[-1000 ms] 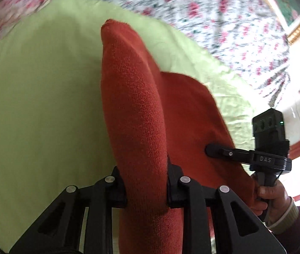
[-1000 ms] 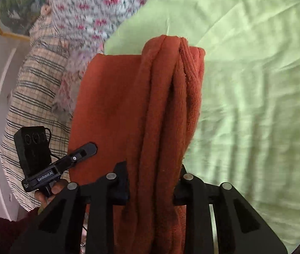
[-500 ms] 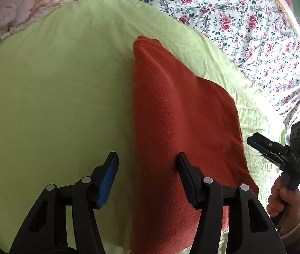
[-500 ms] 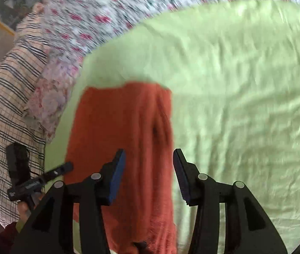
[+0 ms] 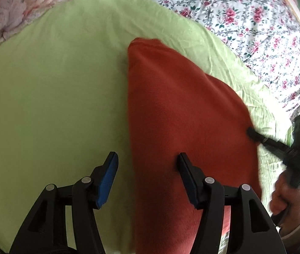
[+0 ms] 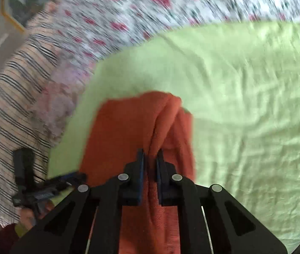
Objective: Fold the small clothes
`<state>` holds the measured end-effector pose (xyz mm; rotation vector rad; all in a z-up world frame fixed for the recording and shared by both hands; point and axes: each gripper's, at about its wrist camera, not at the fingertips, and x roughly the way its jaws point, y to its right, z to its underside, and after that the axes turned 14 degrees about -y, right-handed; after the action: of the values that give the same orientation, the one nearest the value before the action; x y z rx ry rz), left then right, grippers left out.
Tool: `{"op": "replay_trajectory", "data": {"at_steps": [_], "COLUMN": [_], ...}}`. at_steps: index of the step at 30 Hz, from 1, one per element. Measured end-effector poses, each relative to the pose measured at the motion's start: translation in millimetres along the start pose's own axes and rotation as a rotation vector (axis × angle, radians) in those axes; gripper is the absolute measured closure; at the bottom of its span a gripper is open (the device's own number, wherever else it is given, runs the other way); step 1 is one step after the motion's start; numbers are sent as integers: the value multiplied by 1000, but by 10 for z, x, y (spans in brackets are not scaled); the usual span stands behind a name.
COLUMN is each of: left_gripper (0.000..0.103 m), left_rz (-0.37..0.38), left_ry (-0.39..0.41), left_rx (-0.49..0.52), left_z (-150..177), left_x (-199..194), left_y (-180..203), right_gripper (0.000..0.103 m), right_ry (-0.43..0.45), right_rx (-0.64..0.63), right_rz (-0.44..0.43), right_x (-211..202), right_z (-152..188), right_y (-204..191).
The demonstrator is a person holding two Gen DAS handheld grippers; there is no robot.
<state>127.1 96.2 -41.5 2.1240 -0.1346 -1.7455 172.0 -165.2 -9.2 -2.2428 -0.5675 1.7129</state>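
Note:
A folded rust-red garment [image 5: 181,114] lies on a light green sheet [image 5: 50,97]. My left gripper [image 5: 147,160] is open and empty, its jaws astride the garment's left edge. In the right wrist view my right gripper [image 6: 150,154] is shut on a raised fold of the red garment [image 6: 128,127] near its right edge. The right gripper also shows in the left wrist view [image 5: 253,134] at the garment's right edge. The left gripper shows in the right wrist view [image 6: 73,177] at the garment's lower left.
The green sheet [image 6: 245,105] covers a bed with a floral spread [image 5: 245,17] behind it. A striped cloth [image 6: 8,105] lies at the left in the right wrist view. The right wrist view is motion-blurred.
Both grippers let go of the garment, which dropped flat onto the sheet. The left stays open. The right has since shut again on a fold of the garment.

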Motion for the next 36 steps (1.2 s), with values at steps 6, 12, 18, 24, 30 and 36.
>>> {"op": "replay_trajectory", "data": {"at_steps": [6, 12, 18, 24, 30, 36], "left_gripper": [43, 45, 48, 46, 43, 43], "left_rz": [-57, -137, -120, -96, -132, -179], "left_ry": [9, -7, 45, 40, 6, 11], "left_rx": [-20, -63, 54, 173, 255, 289], "left_z": [-353, -602, -139, 732, 1363, 1518], "left_x": [115, 215, -151, -376, -265, -107], "left_y": [19, 3, 138, 160, 179, 177], "right_gripper": [92, 92, 71, 52, 52, 98], "right_ry": [-59, -95, -43, -70, -135, -165], "right_rx": [64, 47, 58, 6, 62, 27], "right_rz": [11, 41, -29, -56, -56, -67], "right_x": [275, 355, -100, -401, -172, -10], "right_z": [112, 67, 188, 787, 1233, 1159], "right_y": [302, 322, 200, 32, 151, -9]}}
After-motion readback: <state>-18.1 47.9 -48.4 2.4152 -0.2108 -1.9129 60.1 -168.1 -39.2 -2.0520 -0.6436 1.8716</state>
